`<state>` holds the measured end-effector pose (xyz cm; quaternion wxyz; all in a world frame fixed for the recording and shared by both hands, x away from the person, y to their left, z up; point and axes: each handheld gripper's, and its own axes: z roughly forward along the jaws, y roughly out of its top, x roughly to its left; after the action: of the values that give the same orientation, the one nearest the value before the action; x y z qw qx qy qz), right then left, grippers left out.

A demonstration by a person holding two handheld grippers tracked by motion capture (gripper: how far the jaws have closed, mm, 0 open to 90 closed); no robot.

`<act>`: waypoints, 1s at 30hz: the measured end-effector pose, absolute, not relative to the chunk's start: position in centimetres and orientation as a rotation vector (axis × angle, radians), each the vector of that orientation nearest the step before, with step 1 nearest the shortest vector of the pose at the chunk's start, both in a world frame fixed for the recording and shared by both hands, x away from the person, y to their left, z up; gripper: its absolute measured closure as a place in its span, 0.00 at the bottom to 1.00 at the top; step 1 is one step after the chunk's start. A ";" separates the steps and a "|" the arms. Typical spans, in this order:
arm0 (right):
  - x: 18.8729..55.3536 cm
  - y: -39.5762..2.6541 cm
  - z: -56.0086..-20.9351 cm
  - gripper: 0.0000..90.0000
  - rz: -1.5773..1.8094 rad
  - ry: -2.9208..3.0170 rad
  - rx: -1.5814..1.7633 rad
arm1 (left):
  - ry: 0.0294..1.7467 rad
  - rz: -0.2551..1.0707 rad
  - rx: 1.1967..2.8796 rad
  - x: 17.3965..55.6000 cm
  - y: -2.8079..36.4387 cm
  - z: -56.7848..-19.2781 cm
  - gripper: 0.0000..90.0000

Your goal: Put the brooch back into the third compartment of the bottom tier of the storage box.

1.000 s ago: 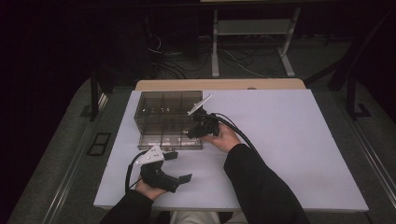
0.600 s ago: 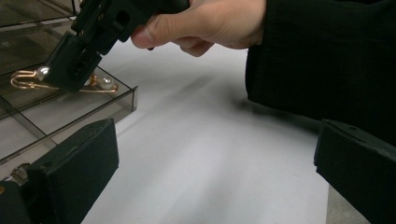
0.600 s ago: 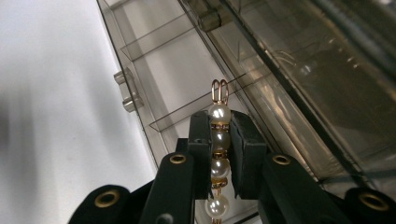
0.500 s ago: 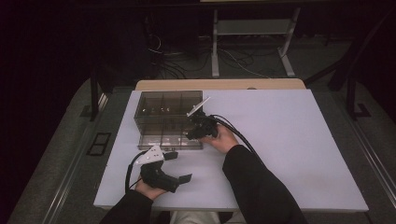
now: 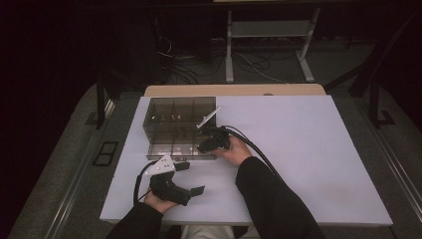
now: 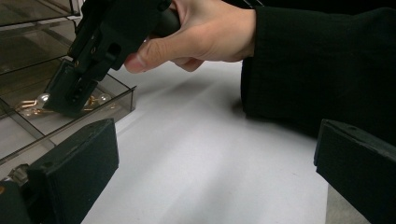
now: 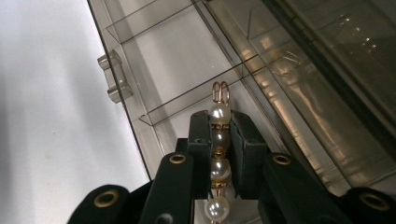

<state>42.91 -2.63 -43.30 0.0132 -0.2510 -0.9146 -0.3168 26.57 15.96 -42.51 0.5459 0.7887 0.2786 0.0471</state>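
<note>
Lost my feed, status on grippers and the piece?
Right gripper shut on pearl hair clip, over clear compartment box. Left gripper open, idle on the table. Nothing in the way.

No words, numbers, labels or signs to read anywhere. Nothing written on the clear box [image 5: 180, 130] or on the white table [image 5: 308, 149].
</note>
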 end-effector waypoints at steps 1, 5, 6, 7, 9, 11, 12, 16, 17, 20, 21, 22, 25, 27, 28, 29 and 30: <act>42.9 -2.6 -43.3 0.87 -0.985 -2.848 -0.782 | 0.660 0.112 1.871 26.6 16.0 -42.5 0.00; 42.8 -2.7 -43.2 0.81 -1.002 -2.834 -0.774 | 0.659 0.109 1.875 26.6 15.9 -42.5 0.00; 42.8 -2.7 -43.1 0.79 -1.006 -2.833 -0.772 | 0.660 0.108 1.876 26.6 15.9 -42.5 0.00; 42.7 -2.8 -42.9 0.78 -1.013 -2.833 -0.765 | 0.658 0.108 1.878 26.6 15.9 -42.5 0.00; 42.6 -2.8 -42.8 0.76 -1.018 -2.833 -0.759 | 0.656 0.108 1.880 26.6 15.9 -42.6 0.00; 42.4 -2.9 -42.5 0.74 -1.027 -2.830 -0.752 | 0.657 0.108 1.880 26.6 15.9 -42.6 0.00; 42.3 -2.9 -42.4 0.73 -1.029 -2.830 -0.747 | 0.657 0.108 1.881 26.6 15.9 -42.6 0.00; 41.8 -3.2 -41.7 0.66 -1.040 -2.829 -0.734 | 0.660 0.108 1.884 26.6 15.8 -42.6 0.00; 41.8 -3.2 -41.6 0.65 -1.049 -2.834 -0.720 | 0.661 0.108 1.883 26.6 15.9 -42.6 0.00; 41.6 -3.5 -41.2 0.60 -1.061 -2.826 -0.716 | 0.664 0.108 1.881 26.6 15.9 -42.6 0.00; 41.5 -3.6 -41.0 0.59 -1.068 -2.829 -0.713 | 0.664 0.108 1.882 26.6 15.9 -42.6 0.00; 41.4 -3.7 -40.9 0.58 -1.070 -2.825 -0.708 | 0.662 0.108 1.883 26.6 15.9 -42.6 0.00; 41.3 -4.1 -40.6 0.54 -1.085 -2.818 -0.701 | 0.662 0.108 1.884 26.6 15.9 -42.6 0.00; 41.1 -4.4 -40.4 0.52 -1.092 -2.811 -0.699 | 0.662 0.106 1.882 26.6 15.9 -42.6 0.00; 41.0 -4.6 -40.3 0.50 -1.090 -2.807 -0.701 | 0.662 0.108 1.882 26.6 15.9 -42.6 0.00; 41.0 -4.7 -40.2 0.48 -1.092 -2.801 -0.699 | 0.662 0.109 1.883 26.6 15.9 -42.6 0.00; 40.9 -4.9 -40.1 0.47 -1.098 -2.797 -0.698 | 0.662 0.109 1.882 26.6 15.9 -42.6 0.00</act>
<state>40.88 -4.93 -40.11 0.0283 -0.2261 -0.9064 -0.3557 26.59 15.92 -42.57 0.5412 0.7922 0.2784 0.0460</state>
